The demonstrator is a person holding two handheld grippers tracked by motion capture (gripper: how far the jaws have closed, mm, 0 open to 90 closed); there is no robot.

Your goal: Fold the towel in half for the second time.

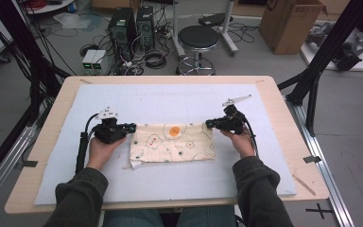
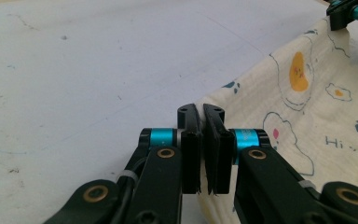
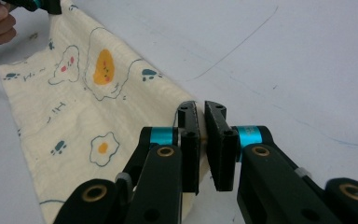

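One patterned cloth (image 1: 172,142), two grippers (jaws clamped on its corners): left gripper (image 1: 131,126), right gripper (image 1: 209,124)

Both forearms come in over the near edge of the tabletop, sleeves dark, each hand wrapped around a gripper. The left gripper (image 1: 131,126) sits left of the middle of the tabletop and points level toward the right edge, its jaws pressed together. The right gripper (image 1: 209,124) sits across from it, right of the middle, pointing back toward the left edge, jaws likewise closed. The two tips face each other, well apart.
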